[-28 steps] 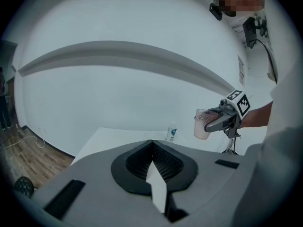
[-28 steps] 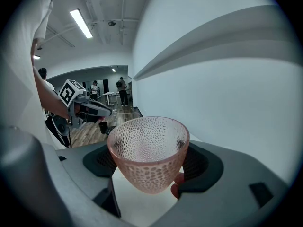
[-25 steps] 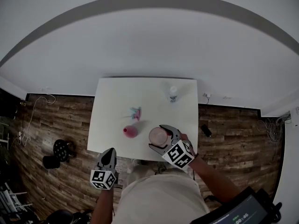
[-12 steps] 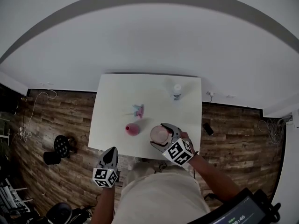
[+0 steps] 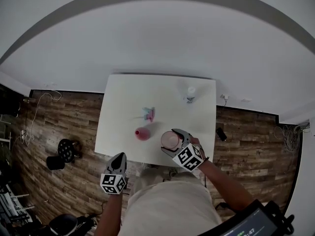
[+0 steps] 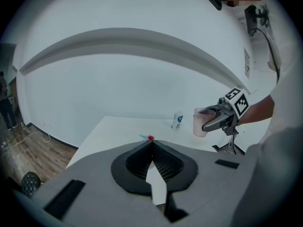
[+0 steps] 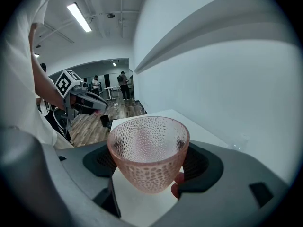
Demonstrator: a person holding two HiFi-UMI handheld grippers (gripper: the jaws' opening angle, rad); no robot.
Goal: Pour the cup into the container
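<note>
White desk (image 5: 118, 127) stretches ahead of both my grippers. My right gripper (image 5: 169, 142) has its jaws spread wide and clamped on the pink dimpled cup (image 7: 147, 152), which is upright, mouth up, over the desk's near edge. What I take for the container (image 5: 142, 133), small and pink, stands just left of those jaws. It is nearer them than my left gripper (image 6: 152, 144), whose jaws are pressed together, empty. So the pour should tip leftward. Against a second ago, grip and cup look unchanged; the container shows slightly closer.
</note>
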